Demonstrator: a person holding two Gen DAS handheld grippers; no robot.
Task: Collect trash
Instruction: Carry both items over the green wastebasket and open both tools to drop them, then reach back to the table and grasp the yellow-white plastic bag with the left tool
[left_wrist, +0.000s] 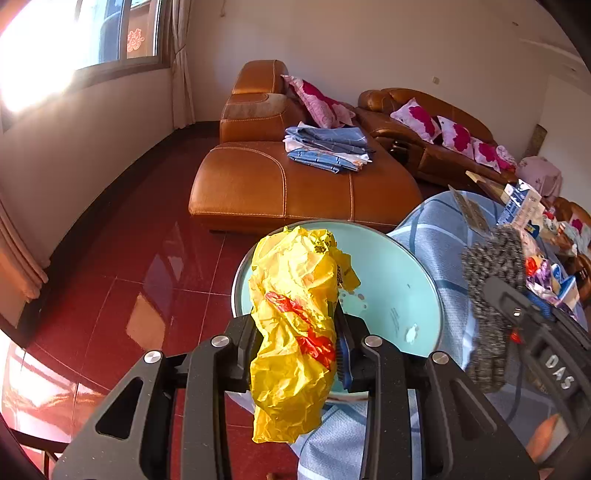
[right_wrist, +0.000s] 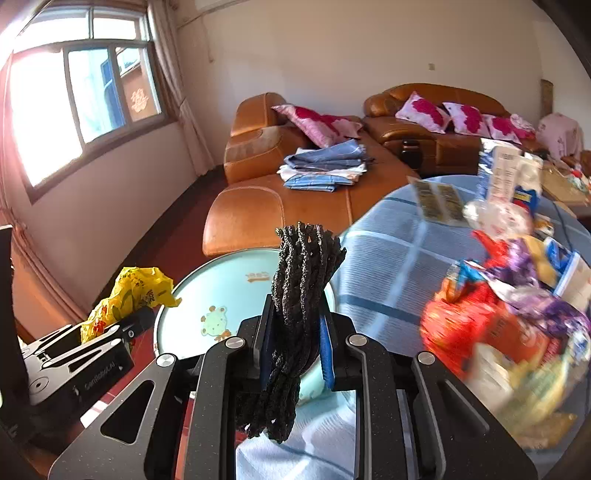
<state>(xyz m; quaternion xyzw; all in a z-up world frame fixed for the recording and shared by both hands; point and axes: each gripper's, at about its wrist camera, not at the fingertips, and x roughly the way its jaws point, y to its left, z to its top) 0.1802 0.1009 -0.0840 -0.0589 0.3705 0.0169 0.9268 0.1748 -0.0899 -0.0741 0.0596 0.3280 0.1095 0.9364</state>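
Sofa (left_wrist: 295, 184) behind basin (left_wrist: 391, 280); wrappers (right_wrist: 517, 295) right.

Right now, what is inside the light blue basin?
The light blue basin shows only a printed frog and bare bottom; the black mesh bundle and yellow bag cover parts.

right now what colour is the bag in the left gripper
Yellow with red print; the crumpled bag shows best in the left wrist view.

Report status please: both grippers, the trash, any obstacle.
Left gripper shut on yellow plastic bag. Right gripper shut on black mesh bundle. Both over light blue basin. More wrappers on table; nothing in the way.
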